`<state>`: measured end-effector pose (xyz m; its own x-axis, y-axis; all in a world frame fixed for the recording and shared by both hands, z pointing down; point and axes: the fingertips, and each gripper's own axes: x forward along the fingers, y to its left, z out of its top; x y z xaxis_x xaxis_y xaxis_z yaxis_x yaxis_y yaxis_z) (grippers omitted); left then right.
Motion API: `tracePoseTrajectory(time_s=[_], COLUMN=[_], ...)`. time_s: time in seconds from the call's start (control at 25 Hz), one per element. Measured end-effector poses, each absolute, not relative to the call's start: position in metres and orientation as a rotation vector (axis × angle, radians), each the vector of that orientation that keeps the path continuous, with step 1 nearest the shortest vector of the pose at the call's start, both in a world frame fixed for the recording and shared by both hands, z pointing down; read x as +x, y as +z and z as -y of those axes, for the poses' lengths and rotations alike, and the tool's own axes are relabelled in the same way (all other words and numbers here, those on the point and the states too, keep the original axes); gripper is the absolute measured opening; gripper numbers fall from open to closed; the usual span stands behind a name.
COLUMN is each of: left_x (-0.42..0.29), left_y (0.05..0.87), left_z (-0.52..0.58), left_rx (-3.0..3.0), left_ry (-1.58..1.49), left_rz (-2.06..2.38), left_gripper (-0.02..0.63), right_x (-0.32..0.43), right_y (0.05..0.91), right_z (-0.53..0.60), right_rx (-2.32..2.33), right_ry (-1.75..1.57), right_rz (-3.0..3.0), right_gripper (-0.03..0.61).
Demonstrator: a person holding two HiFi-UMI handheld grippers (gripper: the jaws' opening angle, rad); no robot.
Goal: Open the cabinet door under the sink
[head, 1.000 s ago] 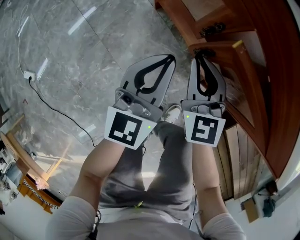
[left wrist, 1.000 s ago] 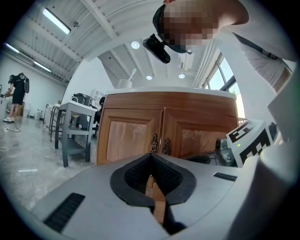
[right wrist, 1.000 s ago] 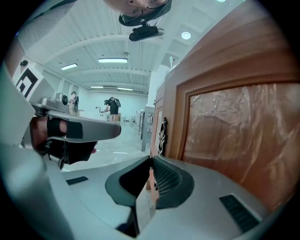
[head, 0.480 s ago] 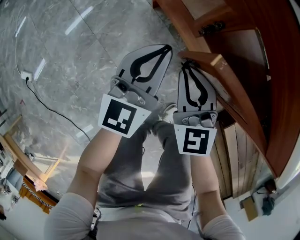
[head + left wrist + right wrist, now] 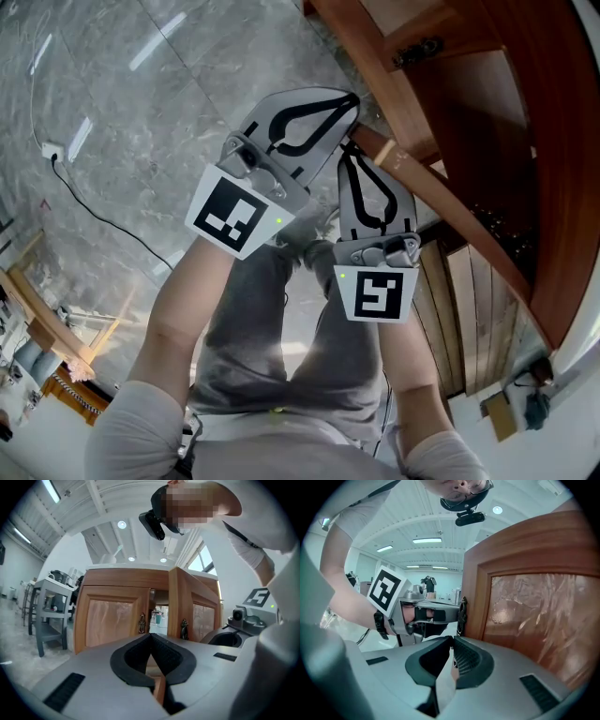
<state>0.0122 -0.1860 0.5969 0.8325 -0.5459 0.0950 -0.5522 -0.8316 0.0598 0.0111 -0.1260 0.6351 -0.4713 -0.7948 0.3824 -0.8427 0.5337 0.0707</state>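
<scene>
Partway through opening the door (image 5: 534,620).
Pinching the handle (image 5: 462,613) with the right tongs (image 5: 451,639), left tongs (image 5: 150,634) shut, empty; more pulling needed.

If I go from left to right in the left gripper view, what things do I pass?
You pass a grey metal shelf table → closed brown wooden cabinet door → its dark metal handle → open brown wooden cabinet door → grey right gripper.
</scene>
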Motion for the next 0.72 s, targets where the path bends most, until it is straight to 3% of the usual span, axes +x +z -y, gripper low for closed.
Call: tracePoseTrajectory(time_s=[0.72], left_x=[0.014], left_y=[0.594], left_z=[0.152], left_rx=[3.011], left_ry=[0.194], left_rz=[0.586], left_gripper=[0.010], right_x=[0.001], right_y=[0.636], right_z=[0.088], right_rx=[1.282], right_ry=[0.203], right_rz=[2.433], right_gripper=[0.049])
